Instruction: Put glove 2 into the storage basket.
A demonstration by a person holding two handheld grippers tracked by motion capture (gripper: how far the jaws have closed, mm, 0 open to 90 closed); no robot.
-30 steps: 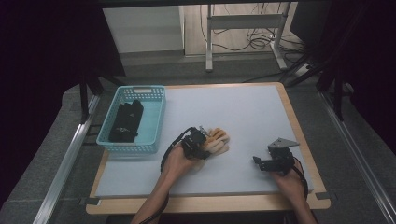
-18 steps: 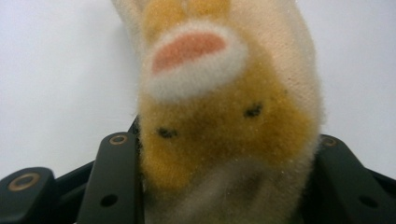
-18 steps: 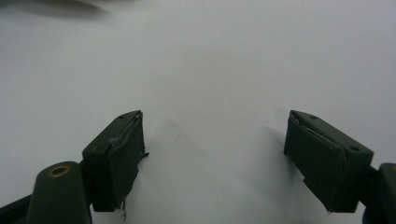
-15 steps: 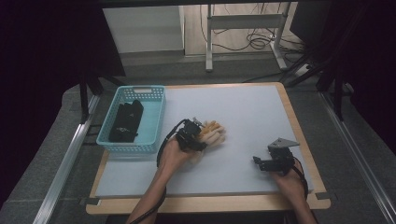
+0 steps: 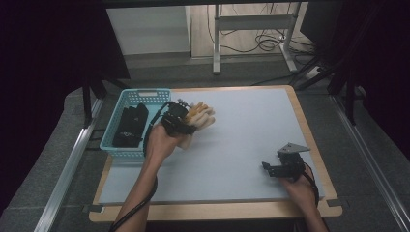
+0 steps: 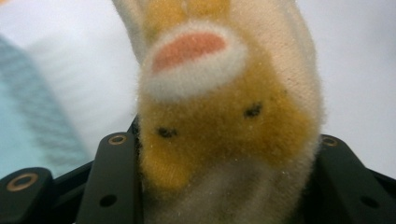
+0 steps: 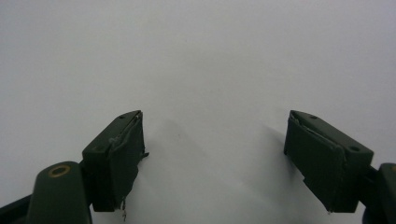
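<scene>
The left gripper (image 5: 186, 117) clamps a plush toy (image 6: 224, 116), possibly a fox, just beside the blue basket (image 5: 112, 137). The right gripper (image 7: 212, 154) gapes wide over bare table (image 7: 210, 56).

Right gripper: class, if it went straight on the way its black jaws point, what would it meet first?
Probably nothing soon: the right gripper, jaws open, faces bare pale grey tabletop. Its line looks free as far as its view shows, though depth is hard to judge.

Fuzzy orange-and-cream plush toy (image 6: 224, 121), pink-and-white patch, is held up off table, just right of turquoise basket (image 5: 116, 137).
</scene>
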